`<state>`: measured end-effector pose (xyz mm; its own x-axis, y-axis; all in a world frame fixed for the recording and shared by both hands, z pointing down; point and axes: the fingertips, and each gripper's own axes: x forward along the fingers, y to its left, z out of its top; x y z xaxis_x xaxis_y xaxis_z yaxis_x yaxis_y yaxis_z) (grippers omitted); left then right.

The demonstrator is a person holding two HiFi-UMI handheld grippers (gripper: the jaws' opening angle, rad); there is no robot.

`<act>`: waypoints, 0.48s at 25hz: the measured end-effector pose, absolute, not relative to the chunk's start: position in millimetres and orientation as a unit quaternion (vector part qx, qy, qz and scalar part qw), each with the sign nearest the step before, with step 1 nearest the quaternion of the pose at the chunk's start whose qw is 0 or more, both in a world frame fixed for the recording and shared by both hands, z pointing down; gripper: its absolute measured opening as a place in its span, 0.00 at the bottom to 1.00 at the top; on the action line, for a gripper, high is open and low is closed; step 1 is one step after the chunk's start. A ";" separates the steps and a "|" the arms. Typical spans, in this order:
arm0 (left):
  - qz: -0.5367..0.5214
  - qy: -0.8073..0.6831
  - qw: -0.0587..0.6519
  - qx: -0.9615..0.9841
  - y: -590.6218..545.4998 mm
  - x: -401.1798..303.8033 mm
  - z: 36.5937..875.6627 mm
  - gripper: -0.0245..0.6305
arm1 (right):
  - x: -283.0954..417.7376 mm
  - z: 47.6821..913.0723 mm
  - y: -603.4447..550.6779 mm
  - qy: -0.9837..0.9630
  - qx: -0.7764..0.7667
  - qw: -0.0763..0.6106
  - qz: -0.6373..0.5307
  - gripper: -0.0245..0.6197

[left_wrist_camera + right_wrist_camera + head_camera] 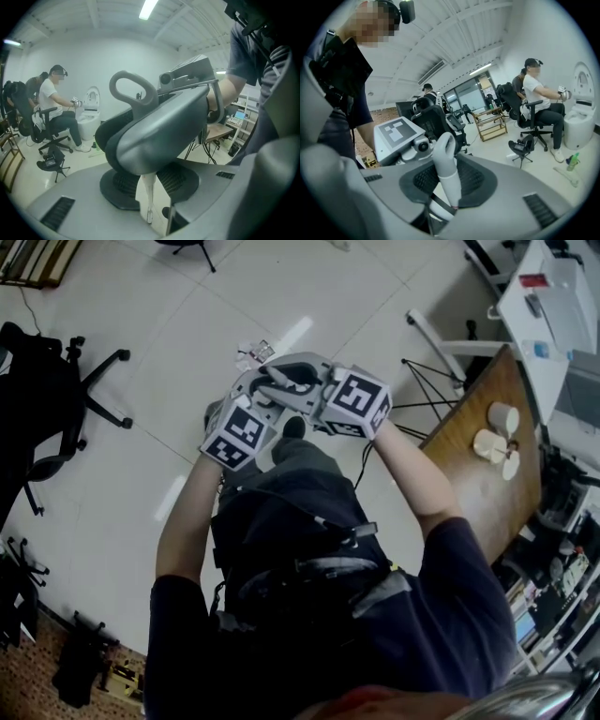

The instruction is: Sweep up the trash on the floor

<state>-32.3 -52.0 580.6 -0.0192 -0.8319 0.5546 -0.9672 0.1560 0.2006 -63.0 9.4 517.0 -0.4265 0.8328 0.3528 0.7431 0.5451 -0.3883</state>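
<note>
Trash (251, 354) lies on the floor (281, 287) just beyond both grippers. An office chair (56, 409) stands left and a worktop (469, 484) bearing cups (497, 432) right. The left gripper (151, 180) has its jaws clamped on a dustpan stem (149, 204), the right gripper (449, 187) on a brush handle (445, 159).

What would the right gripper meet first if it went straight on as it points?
Beyond the white handle in its jaws, probably the left gripper, just left of centre; then a black office chair.

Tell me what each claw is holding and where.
One white handle, it seems: the right claw just under its grey top end, the left claw lower on the thin shaft.
</note>
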 end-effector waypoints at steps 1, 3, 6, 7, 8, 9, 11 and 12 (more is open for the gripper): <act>0.121 -0.704 0.289 0.637 -50.1 -34.6 582.0 0.19 | -65.8 518.3 11.0 -0.841 -0.466 0.259 0.089 0.21; 0.126 -0.709 0.291 0.630 -45.9 -42.3 585.4 0.19 | -73.8 521.9 13.8 -0.844 -0.460 0.259 0.095 0.21; 0.135 -0.722 0.292 0.612 -40.3 -62.6 589.0 0.19 | -93.4 526.6 18.3 -0.847 -0.453 0.256 0.105 0.21; 0.135 -0.727 0.292 0.607 -38.5 -69.6 590.2 0.19 | -100.0 528.1 20.0 -0.847 -0.453 0.255 0.108 0.21; 0.134 -0.732 0.291 0.601 -36.9 -76.4 591.8 0.19 | -106.6 529.8 21.5 -0.847 -0.454 0.254 0.110 0.21; 0.133 -0.736 0.289 0.597 -35.8 -83.1 593.8 0.19 | -113.3 531.8 22.6 -0.846 -0.456 0.253 0.111 0.21; 0.135 -0.741 0.285 0.593 -34.1 -97.3 597.5 0.20 | -128.6 535.8 24.6 -0.847 -0.455 0.252 0.108 0.20; 0.138 -0.741 0.283 0.593 -32.9 -105.1 598.9 0.20 | -136.6 537.7 25.9 -0.848 -0.455 0.252 0.105 0.20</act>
